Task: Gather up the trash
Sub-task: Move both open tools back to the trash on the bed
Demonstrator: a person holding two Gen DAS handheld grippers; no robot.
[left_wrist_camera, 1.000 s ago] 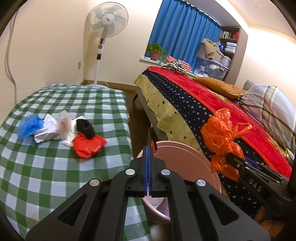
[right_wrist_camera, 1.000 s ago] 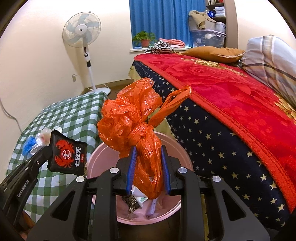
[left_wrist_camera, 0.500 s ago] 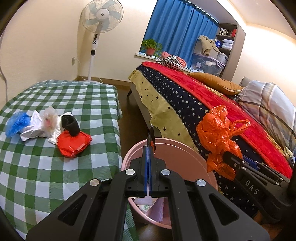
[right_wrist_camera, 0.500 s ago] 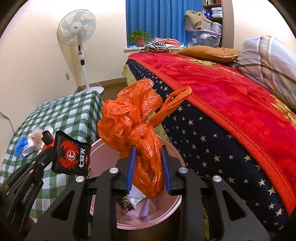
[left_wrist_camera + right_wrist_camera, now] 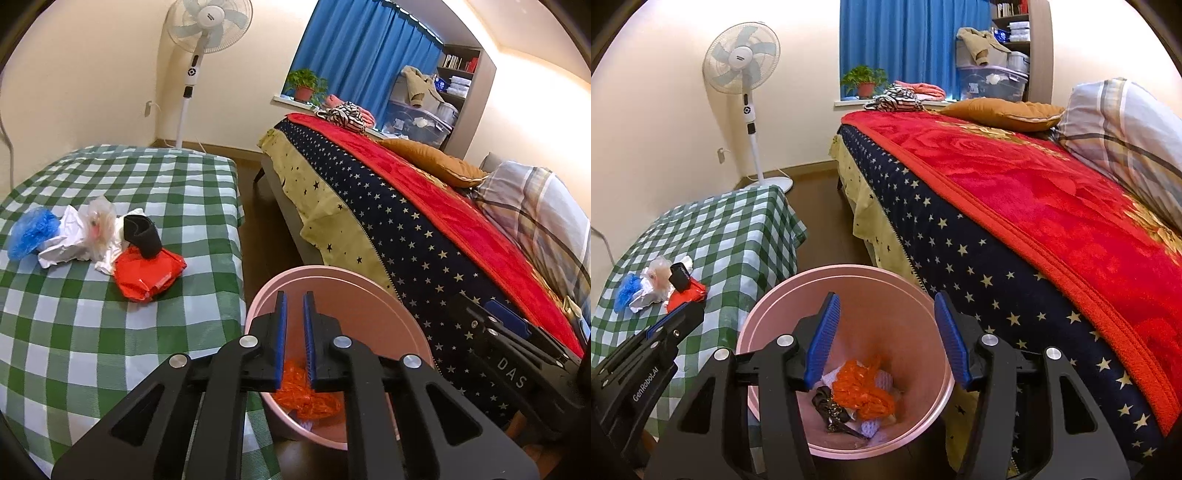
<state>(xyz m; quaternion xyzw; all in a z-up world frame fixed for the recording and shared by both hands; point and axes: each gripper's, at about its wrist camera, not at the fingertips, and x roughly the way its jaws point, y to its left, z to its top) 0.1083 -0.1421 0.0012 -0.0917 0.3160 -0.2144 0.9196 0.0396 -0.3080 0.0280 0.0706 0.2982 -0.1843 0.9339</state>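
R gripper point(image 5: 888, 325) is held over the pink bin point(image 5: 768, 317); jaws have just been opening, now wide, nothing gripped. Orange bag point(image 5: 862, 391) is seen at bin bottom w/ other scraps. L gripper point(image 5: 294, 325) jaws have just been parting, only a narrow gap, empty. Trash pile point(image 5: 92, 240) is left on checked table point(image 5: 110, 332), approx 10 o'clock from bin.

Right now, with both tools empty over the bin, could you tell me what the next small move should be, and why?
Probably swing the left tool toward the red wrapper, the nearest of the scraps on the checked table. The orange bag lies in the pink bin, and both tools' jaws have just been opening with nothing between them, so more trash awaits collecting.
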